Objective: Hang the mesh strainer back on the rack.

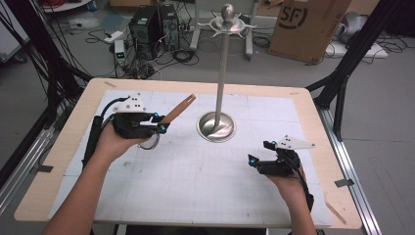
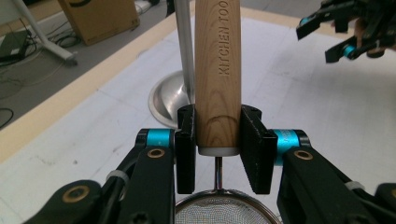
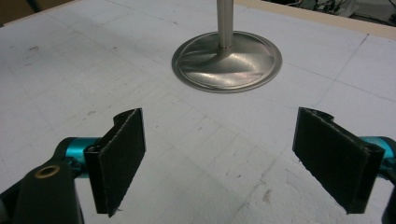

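Pickup done: left gripper (image 2: 217, 149) clamps wooden-handled wire-mesh strainer (image 2: 217, 70) lifted off the white mat, near tall steel hook stand (image 1: 222, 68), hanging prob. still left; right gripper (image 3: 233, 163) wide open w/ nothing between

handle (image 2: 218, 70): smooth matt wood | sieve (image 2: 219, 211): fine metal mesh | stand (image 3: 227, 60): brushed glossy metal
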{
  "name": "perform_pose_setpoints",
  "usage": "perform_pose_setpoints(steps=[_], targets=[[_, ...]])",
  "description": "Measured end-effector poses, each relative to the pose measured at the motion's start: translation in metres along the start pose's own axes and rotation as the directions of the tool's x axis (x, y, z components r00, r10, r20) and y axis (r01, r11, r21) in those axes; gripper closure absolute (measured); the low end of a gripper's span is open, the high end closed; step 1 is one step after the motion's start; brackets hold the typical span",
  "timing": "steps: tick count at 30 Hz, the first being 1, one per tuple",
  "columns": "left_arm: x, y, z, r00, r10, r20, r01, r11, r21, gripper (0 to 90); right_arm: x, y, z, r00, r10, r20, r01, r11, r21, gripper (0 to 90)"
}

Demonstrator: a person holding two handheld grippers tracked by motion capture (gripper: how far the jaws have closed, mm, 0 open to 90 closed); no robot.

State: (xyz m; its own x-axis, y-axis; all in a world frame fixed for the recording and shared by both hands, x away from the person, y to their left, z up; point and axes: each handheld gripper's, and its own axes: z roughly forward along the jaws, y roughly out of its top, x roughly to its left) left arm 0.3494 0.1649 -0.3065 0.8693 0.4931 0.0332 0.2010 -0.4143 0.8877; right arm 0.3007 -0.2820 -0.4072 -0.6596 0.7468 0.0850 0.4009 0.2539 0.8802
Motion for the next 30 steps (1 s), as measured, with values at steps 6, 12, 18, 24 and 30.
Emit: perform_pose_setpoints(steps=[6, 12, 18, 24, 30], targets=[[-0.001, 0.023, -0.003, 0.9993, 0.037, -0.005, -0.037, 0.9991, -0.018, 69.2, 0.000, 0.000, 0.000, 1.0000, -0.002, -0.001, 0.002, 1.000, 0.001, 16.1], [-0.003, 0.044, -0.007, 0.9975, 0.071, -0.007, -0.071, 0.9963, -0.050, 69.2, 0.000, 0.000, 0.000, 1.0000, 0.003, -0.001, -0.003, 1.000, -0.003, 16.1], [-0.001, 0.063, -0.011, 0.9964, 0.085, -0.006, -0.085, 0.9937, -0.073, 69.2, -0.001, 0.000, -0.001, 1.0000, 0.005, 0.001, -0.005, 1.000, -0.007, 16.1], [0.003, 0.080, -0.014, 0.9948, 0.101, 0.017, -0.099, 0.9910, -0.090, 69.2, -0.002, 0.000, -0.002, 1.0000, 0.004, -0.003, -0.004, 1.000, -0.011, 16.1], [0.006, 0.096, -0.020, 0.9937, 0.111, 0.014, -0.109, 0.9875, -0.114, 69.2, -0.001, 0.000, -0.001, 1.0000, 0.007, -0.004, -0.007, 1.000, -0.011, 16.1]])
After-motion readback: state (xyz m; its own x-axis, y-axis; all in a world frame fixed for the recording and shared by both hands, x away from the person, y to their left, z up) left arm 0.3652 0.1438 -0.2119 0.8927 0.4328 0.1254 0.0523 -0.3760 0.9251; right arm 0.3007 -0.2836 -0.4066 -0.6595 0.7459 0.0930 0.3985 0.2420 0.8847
